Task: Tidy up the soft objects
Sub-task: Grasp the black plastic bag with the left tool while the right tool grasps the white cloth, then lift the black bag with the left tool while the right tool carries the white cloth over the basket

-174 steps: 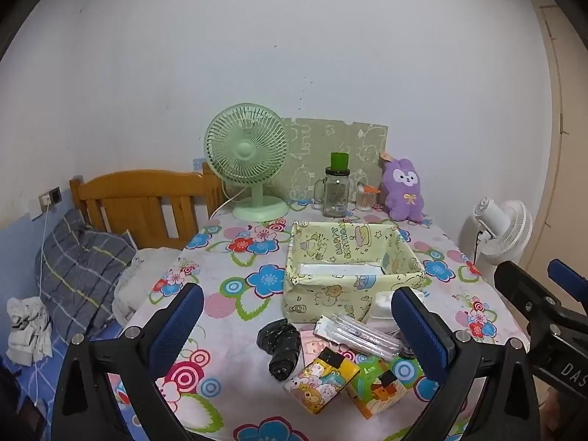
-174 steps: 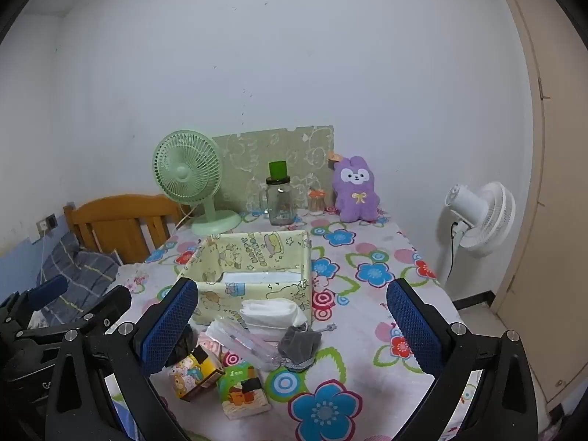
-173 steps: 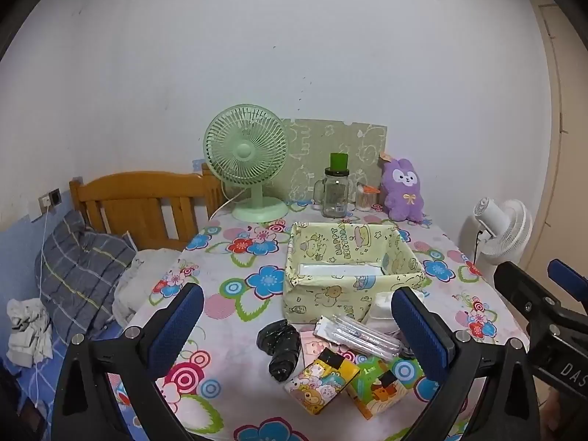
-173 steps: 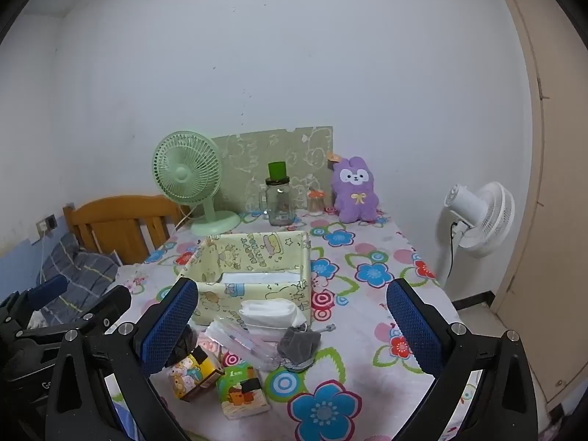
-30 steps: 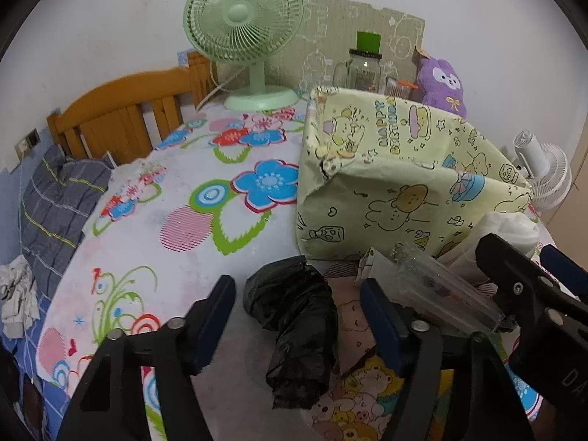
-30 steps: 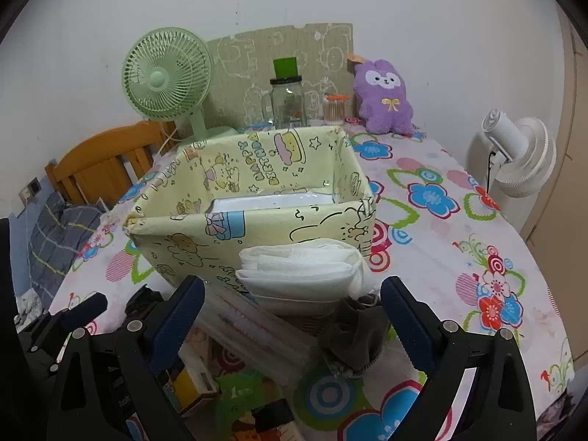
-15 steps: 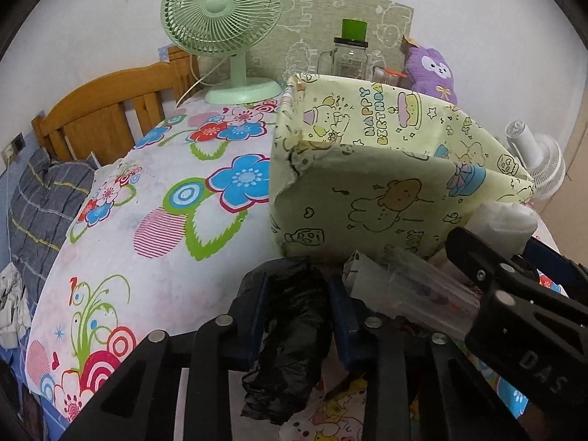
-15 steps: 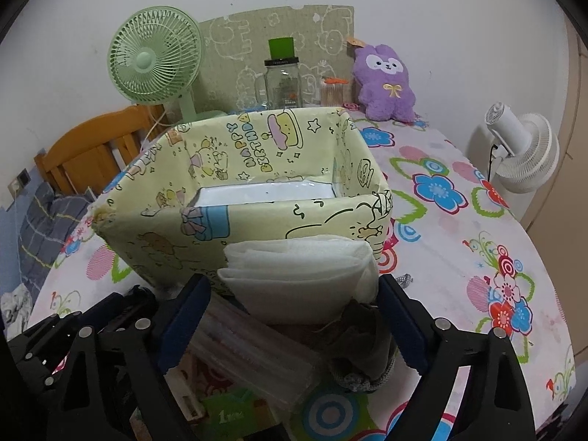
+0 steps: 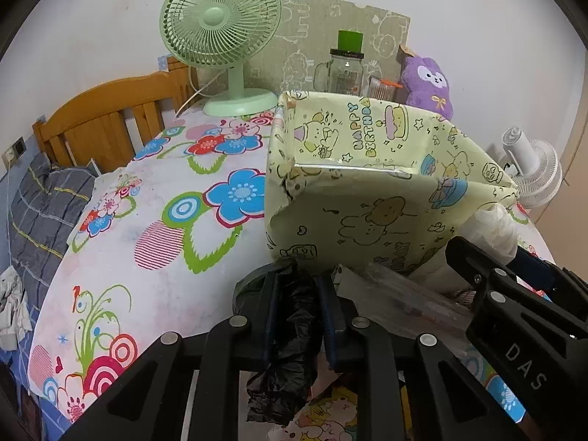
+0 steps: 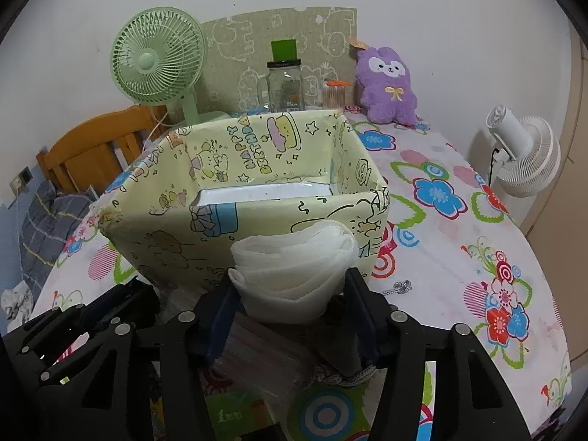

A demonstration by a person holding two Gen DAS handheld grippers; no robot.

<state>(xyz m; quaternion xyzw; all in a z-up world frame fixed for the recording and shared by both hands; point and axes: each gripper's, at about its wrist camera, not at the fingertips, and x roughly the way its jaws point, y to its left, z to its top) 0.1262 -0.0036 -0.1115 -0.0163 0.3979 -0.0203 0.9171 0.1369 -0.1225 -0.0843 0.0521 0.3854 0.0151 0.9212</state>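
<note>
at nine o'clock from the yellow box (image 9: 371, 198) the flowered tablecloth (image 9: 154, 220) lies bare, with the green fan (image 9: 220, 25) at its far edge. our left gripper (image 9: 296, 290) sits at six o'clock of the left wrist view, fingers pinched nearly together on the black plastic bag (image 9: 290, 334), which bulges above and hangs crumpled below them; we judge the grip is narrow because the bag squashes easily. the box stands at twelve o'clock of both grippers, open-topped, likely the place these soft things go. at three o'clock of the bag, our right gripper (image 10: 292, 290) has its fingers partly closed against both sides of the white foam roll (image 10: 294, 268), held just at the box's near wall. the clear packet (image 9: 397, 294) and grey cloth (image 10: 345, 371) under the tools are mostly covered, and the box's floor is only partly visible.
</note>
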